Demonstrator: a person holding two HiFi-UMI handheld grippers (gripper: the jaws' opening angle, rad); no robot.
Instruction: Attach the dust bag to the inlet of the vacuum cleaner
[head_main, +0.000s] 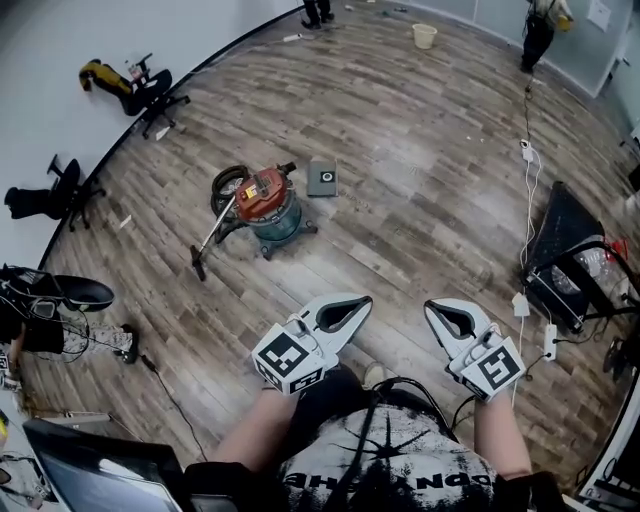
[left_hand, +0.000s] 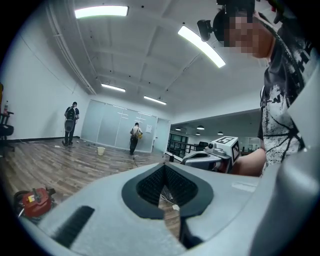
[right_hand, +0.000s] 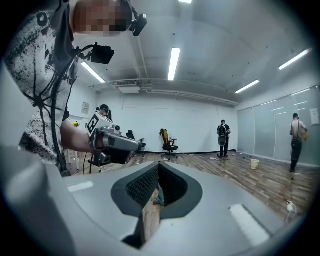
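Observation:
The vacuum cleaner (head_main: 265, 205) stands on the wood floor ahead of me, with a red top, a teal drum and a hose and wand trailing to its left. A flat grey square piece (head_main: 322, 178), probably the dust bag, lies on the floor just right of it. My left gripper (head_main: 360, 302) and right gripper (head_main: 433, 308) are held side by side near my body, well short of both. Both are shut with nothing in them. The left gripper view has its shut jaws (left_hand: 163, 170) in front and the vacuum cleaner (left_hand: 34, 201) low at the left. The right gripper (right_hand: 159, 169) points level.
Office chairs (head_main: 155, 95) stand along the left wall. A black cart (head_main: 565, 255) with cables and a power strip (head_main: 549, 341) is at the right. A laptop (head_main: 100, 470) sits at bottom left. A bucket (head_main: 425, 36) and people are at the far end.

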